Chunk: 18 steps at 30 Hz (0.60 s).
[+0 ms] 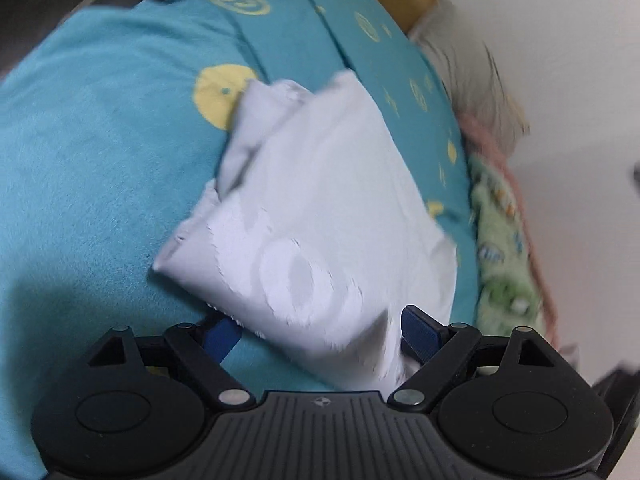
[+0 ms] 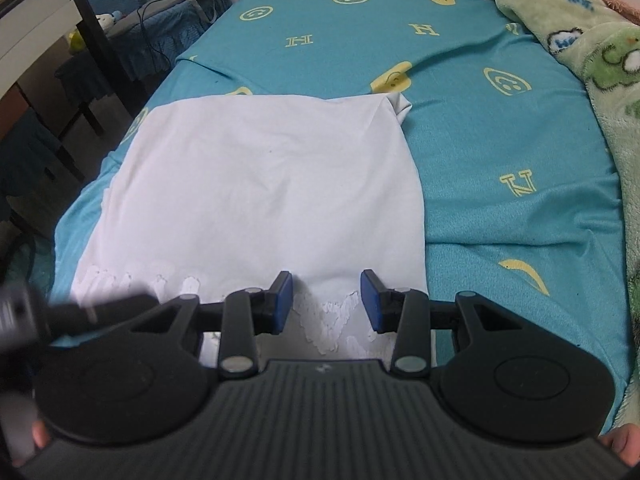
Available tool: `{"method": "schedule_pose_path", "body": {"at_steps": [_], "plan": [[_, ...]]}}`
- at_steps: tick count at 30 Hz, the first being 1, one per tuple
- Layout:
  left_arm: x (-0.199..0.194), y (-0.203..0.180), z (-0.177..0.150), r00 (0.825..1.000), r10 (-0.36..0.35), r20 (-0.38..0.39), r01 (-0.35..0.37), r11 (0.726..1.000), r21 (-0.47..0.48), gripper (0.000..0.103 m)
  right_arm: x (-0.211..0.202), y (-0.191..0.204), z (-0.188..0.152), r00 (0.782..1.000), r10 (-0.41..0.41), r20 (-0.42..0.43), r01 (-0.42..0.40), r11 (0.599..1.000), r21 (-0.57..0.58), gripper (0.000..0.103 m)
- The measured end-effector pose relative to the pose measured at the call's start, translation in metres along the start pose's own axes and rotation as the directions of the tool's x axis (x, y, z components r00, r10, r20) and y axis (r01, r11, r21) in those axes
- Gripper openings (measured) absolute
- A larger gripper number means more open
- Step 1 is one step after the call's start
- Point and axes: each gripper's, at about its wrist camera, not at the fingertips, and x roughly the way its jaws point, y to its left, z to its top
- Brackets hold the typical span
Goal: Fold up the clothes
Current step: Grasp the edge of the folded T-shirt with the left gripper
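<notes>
A bed covered by a teal sheet (image 2: pixel 500 152) printed with yellow smiley faces and letters fills most of both views. Along its right edge lies a green fleece blanket (image 2: pixel 592 52) with cartoon animals, bunched against the sheet. On the near left part of the sheet rests a white garment (image 2: pixel 256 184), folded into a broad rectangle; its near edge carries a raised white print, and a small folded corner sticks out at its far right.

The right gripper (image 2: pixel 326 300) hangs over the garment's near edge with its blue pads partly apart, the cloth lying flat below and between them, nothing gripped. In the blurred left wrist view, the left gripper (image 1: pixel 320 328) has its jaws spread wide, one blue pad on each side of the garment's (image 1: pixel 320 200) near corner. Whether the pads touch the cloth I cannot tell.
</notes>
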Motion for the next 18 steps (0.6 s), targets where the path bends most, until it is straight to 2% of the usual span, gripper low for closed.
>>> {"method": "schedule_pose_path", "body": {"at_steps": [3, 5, 9, 12, 13, 14, 15, 18], "plan": [[-0.002, 0.015, 0.007, 0.997, -0.062, 0.033, 0.066, 0.991, -0.113, 0.085, 0.001, 0.0, 0.0, 1.0, -0.001, 0.0, 0.001, 1.0, -0.001, 0.041], [-0.005, 0.012, 0.007, 0.995, -0.09, 0.054, 0.094, 0.991, -0.093, 0.081, 0.001, 0.001, 0.0, 1.0, -0.003, 0.0, 0.003, 1.0, -0.001, 0.041], [-0.011, -0.002, 0.004, 0.986, -0.138, 0.089, 0.139, 0.99, -0.003, 0.082, 0.003, 0.002, 0.0, 1.0, -0.01, 0.0, 0.01, 1.0, -0.004, 0.041], [0.002, -0.003, 0.006, 0.996, -0.072, 0.052, 0.072, 0.997, 0.008, 0.083, 0.003, 0.002, -0.001, 1.0, -0.009, 0.0, 0.009, 1.0, -0.005, 0.041], [0.006, 0.002, 0.008, 0.998, -0.057, 0.036, 0.058, 0.998, -0.013, 0.08, 0.003, 0.001, 0.0, 1.0, -0.008, -0.001, 0.008, 1.0, -0.003, 0.041], [0.01, 0.007, 0.009, 0.999, -0.044, 0.02, 0.045, 0.998, -0.035, 0.072, 0.003, 0.001, 0.0, 1.0, -0.006, -0.001, 0.006, 1.0, 0.0, 0.041], [0.011, 0.008, 0.01, 0.999, -0.048, 0.02, 0.048, 0.998, -0.037, 0.07, 0.002, 0.0, 0.0, 1.0, -0.002, 0.001, 0.002, 1.0, 0.009, 0.041], [0.012, 0.003, 0.009, 0.999, -0.028, 0.035, 0.027, 1.0, 0.003, 0.062, -0.002, -0.006, 0.0, 1.0, 0.024, 0.012, -0.025, 0.998, 0.061, 0.042]]}}
